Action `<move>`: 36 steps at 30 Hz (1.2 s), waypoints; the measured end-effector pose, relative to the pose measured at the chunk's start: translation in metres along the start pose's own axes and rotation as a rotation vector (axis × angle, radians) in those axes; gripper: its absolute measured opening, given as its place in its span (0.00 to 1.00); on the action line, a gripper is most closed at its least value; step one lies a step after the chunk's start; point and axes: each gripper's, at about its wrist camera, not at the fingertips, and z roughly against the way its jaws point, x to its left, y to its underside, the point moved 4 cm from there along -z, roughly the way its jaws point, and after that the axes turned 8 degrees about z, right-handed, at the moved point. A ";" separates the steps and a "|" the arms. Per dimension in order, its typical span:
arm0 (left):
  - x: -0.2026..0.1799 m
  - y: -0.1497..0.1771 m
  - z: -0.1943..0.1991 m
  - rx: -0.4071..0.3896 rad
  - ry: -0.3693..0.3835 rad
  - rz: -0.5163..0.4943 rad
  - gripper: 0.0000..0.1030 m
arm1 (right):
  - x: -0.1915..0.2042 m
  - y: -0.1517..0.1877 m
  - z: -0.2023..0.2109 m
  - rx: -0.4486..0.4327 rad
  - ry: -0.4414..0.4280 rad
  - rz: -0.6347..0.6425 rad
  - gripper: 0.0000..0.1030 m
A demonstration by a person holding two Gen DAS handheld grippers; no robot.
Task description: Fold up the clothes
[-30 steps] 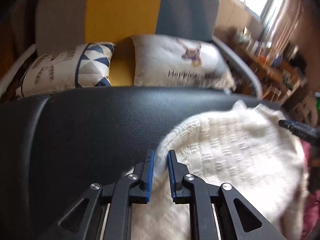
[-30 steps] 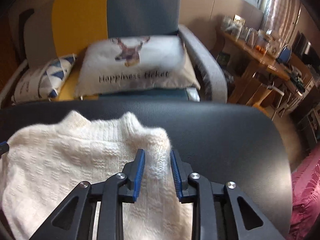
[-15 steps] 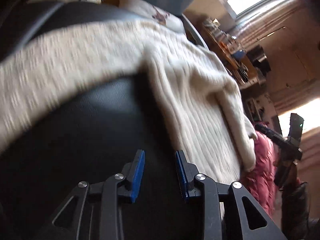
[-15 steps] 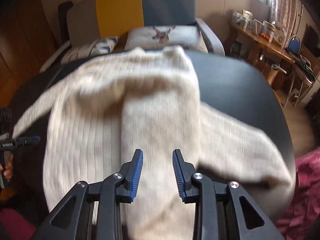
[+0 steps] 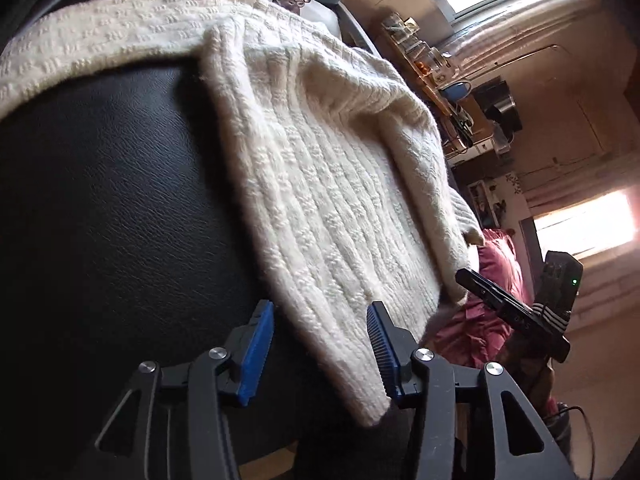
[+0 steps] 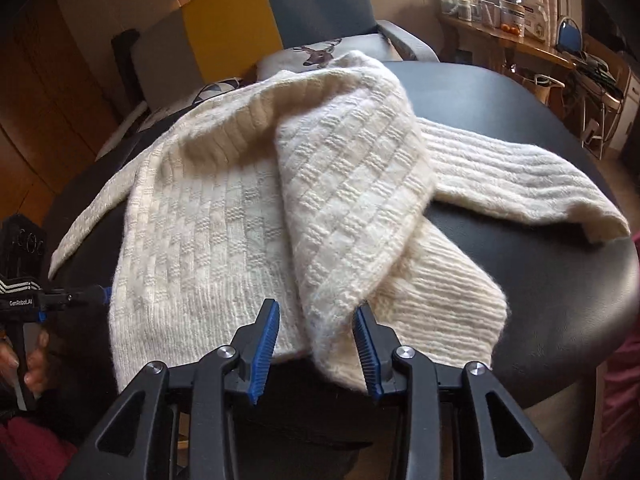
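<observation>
A cream knitted sweater (image 6: 224,216) lies spread on the black leather table (image 6: 540,312), its right side folded over the body and one sleeve (image 6: 520,176) stretched out to the right. My right gripper (image 6: 316,316) is open at the near hem, with the tip of the folded flap lying loose between its fingers. In the left wrist view the sweater (image 5: 328,168) runs away along the table (image 5: 112,200). My left gripper (image 5: 320,320) is open there, its fingers either side of the hem corner. The other sleeve (image 5: 80,48) lies across the far left.
An armchair (image 6: 320,0) with a yellow and blue back and a deer cushion (image 6: 316,54) stands behind the table. A wooden shelf (image 6: 500,28) with jars runs along the right wall. Pink cloth (image 5: 492,280) lies beyond the table's edge. A hand (image 6: 32,364) holds the left gripper's handle.
Both grippers let go of the sweater's far edge, opened, and drew back to its near hem. The sweater's right side now lies folded over the body.
</observation>
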 end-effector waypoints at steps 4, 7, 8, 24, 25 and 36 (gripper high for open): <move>-0.011 0.000 -0.011 -0.010 -0.011 -0.011 0.51 | -0.002 0.008 -0.020 0.033 0.032 0.003 0.37; -0.019 -0.002 -0.019 -0.031 -0.055 -0.015 0.48 | 0.003 0.008 -0.024 0.048 0.107 0.060 0.35; -0.019 -0.002 -0.022 -0.034 -0.089 -0.019 0.27 | 0.005 0.006 -0.024 0.056 0.128 0.071 0.31; 0.032 -0.024 0.057 -0.078 -0.104 0.053 0.06 | -0.066 -0.008 0.028 -0.057 0.141 -0.254 0.17; 0.034 -0.026 0.059 -0.069 -0.090 0.054 0.06 | -0.071 -0.005 0.023 -0.034 0.151 -0.273 0.20; 0.071 -0.041 0.130 -0.231 -0.231 0.094 0.18 | 0.009 -0.014 0.004 -0.031 0.203 -0.128 0.29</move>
